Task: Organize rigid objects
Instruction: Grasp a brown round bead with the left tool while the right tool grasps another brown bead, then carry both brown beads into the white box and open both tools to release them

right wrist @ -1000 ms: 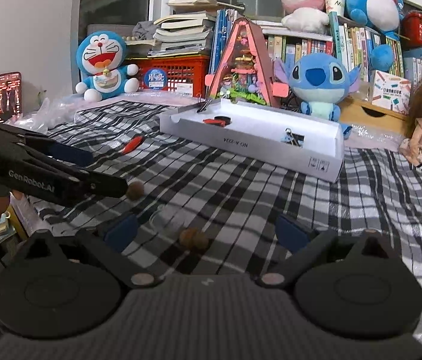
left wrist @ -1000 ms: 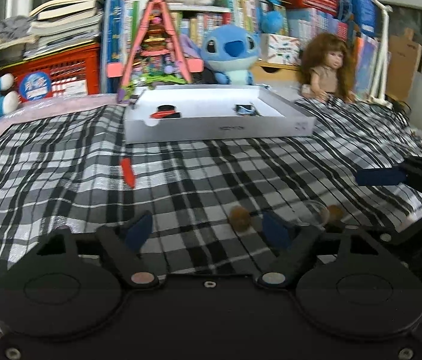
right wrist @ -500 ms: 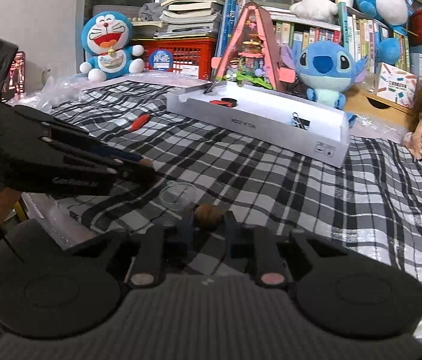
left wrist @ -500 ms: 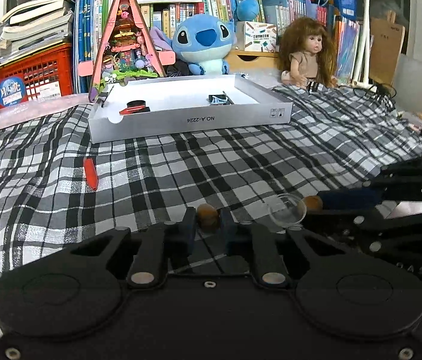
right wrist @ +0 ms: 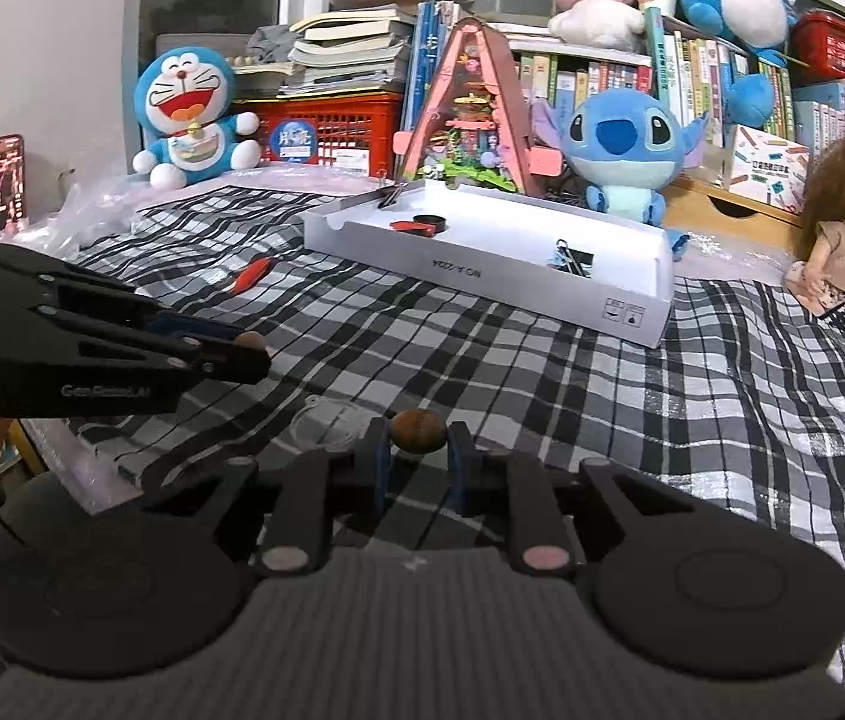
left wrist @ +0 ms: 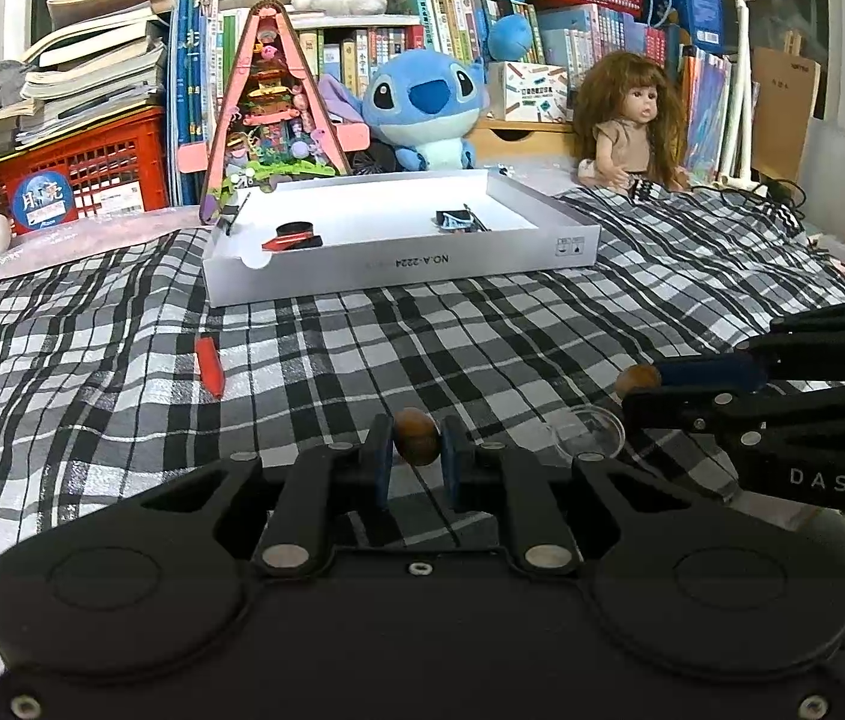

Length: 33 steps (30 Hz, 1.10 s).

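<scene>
My left gripper (left wrist: pixel 416 447) is shut on a small brown nut (left wrist: pixel 416 445), lifted a little above the plaid cloth. My right gripper (right wrist: pixel 419 432) is shut on a second brown nut (right wrist: pixel 419 429). Each gripper shows in the other's view, the right one (left wrist: pixel 638 382) at the right and the left one (right wrist: pixel 251 343) at the left, both holding their nuts. A clear plastic lid (left wrist: pixel 589 433) lies on the cloth between them; it also shows in the right wrist view (right wrist: pixel 329 423). A white box (left wrist: pixel 398 264) lies farther back, holding a red-black item (left wrist: pixel 293 237) and a binder clip (left wrist: pixel 457 220).
A red item (left wrist: pixel 209 365) lies on the plaid cloth (left wrist: pixel 422 330) left of centre. Behind the box stand a pink triangular toy house (left wrist: pixel 269 114), a Stitch plush (left wrist: pixel 422 108), a doll (left wrist: pixel 626 120), a red crate (left wrist: pixel 92 171) and bookshelves. A Doraemon plush (right wrist: pixel 191 117) sits far left.
Both grippers were open around the nuts a second ago, then shut on them. Both have since lifted their nuts slightly off the cloth.
</scene>
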Available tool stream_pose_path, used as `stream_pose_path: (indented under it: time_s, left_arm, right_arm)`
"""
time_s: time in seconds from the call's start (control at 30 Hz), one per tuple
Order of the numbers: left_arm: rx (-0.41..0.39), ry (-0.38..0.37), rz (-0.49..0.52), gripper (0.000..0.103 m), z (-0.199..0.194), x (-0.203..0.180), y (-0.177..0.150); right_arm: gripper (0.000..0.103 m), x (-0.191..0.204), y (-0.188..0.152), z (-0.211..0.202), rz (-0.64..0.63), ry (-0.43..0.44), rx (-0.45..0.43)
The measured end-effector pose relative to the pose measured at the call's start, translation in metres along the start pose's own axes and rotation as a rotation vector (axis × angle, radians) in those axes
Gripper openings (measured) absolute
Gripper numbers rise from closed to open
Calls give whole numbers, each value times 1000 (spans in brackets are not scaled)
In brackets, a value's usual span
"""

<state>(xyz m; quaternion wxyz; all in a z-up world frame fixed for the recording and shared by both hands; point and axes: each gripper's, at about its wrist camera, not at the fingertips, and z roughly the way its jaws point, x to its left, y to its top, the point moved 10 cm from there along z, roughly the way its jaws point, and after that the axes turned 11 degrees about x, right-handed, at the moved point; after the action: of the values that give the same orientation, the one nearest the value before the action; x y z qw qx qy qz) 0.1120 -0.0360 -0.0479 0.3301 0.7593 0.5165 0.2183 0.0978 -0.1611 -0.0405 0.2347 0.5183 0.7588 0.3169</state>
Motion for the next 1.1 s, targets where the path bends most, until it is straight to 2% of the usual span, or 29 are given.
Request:
stream_pose_path:
  time_s: [0.27,0.53,0.97,1.1]
  left_arm:
    - [4,2,-29,15,4,8,12]
    - [-8,3,-67,15,7,23,41]
    - [-15,-19,-169,15,37,61,117]
    - [23,-20,-219,15,64,76,146]
  right_arm:
    - [24,-12,9,5,56,-19,2]
    - [24,-29,30,11,111,-31,-7]
    - [24,-77,84,36,259,-3,5]
    - [24,-100,106,51,348,32,11]
